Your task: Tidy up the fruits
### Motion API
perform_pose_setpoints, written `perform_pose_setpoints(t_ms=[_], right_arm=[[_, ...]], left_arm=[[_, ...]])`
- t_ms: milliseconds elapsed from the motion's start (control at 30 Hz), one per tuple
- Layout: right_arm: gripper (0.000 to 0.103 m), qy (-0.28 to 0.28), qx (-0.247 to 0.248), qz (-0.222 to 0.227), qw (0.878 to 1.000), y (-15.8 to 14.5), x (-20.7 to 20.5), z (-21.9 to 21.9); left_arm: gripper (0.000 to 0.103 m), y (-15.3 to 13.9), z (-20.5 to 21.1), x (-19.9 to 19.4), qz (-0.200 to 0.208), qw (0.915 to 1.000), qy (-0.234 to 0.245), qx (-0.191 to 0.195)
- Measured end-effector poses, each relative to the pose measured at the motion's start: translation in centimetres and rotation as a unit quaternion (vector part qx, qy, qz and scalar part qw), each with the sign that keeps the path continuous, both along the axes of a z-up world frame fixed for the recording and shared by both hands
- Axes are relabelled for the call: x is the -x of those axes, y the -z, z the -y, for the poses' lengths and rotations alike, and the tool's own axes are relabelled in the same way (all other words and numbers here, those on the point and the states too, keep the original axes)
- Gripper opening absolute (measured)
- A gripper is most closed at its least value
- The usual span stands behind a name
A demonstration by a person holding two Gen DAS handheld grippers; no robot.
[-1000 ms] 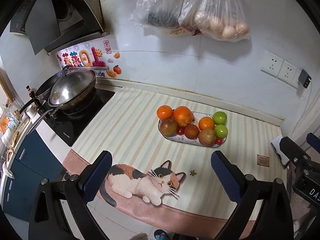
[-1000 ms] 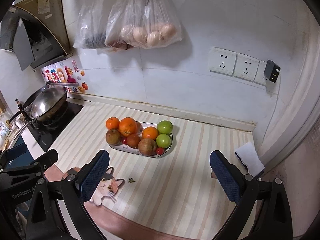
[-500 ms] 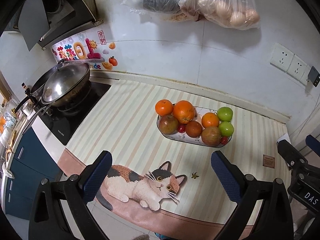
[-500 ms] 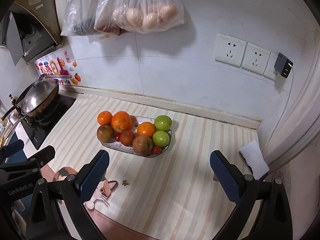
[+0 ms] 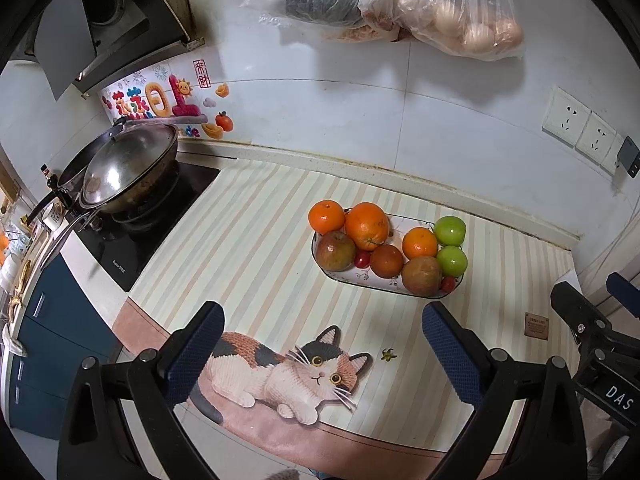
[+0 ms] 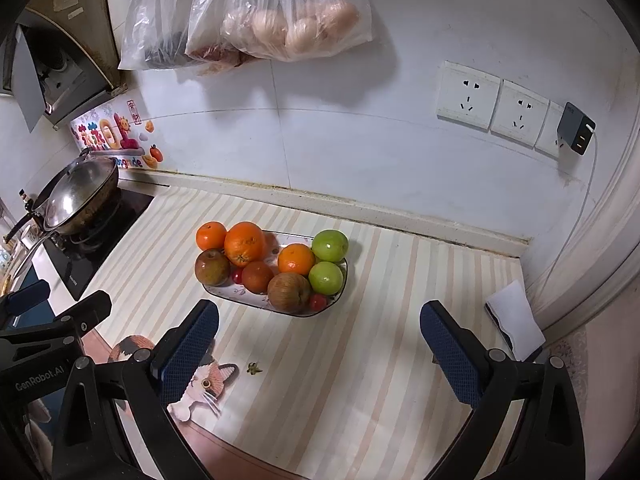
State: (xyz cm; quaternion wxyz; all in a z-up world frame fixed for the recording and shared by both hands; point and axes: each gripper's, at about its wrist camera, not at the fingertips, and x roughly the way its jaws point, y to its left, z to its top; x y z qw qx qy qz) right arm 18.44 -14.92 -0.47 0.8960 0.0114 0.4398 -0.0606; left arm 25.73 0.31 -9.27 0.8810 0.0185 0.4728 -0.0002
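Fruit plate (image 5: 352, 278) ahead of left gripper (image 5: 320, 344) (spread, empty).

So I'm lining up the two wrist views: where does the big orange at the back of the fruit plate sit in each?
Left wrist: the big orange is just right of center, at the plate's back left.
Right wrist: the big orange is left of center, beside the small orange.
Shared landmark: the two green apples at the plate's right end.
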Motion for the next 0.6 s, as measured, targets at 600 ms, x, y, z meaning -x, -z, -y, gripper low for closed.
perform_pose_setpoints(t_ms=[600], right_arm=[[0.103, 0.001, -0.011, -0.002, 1.0, 0.16, 0.25, 0.32]], left_arm=[[0.102, -0.35, 0.46, 0.24, 0.003, 1.0, 0.002, 0.002]])
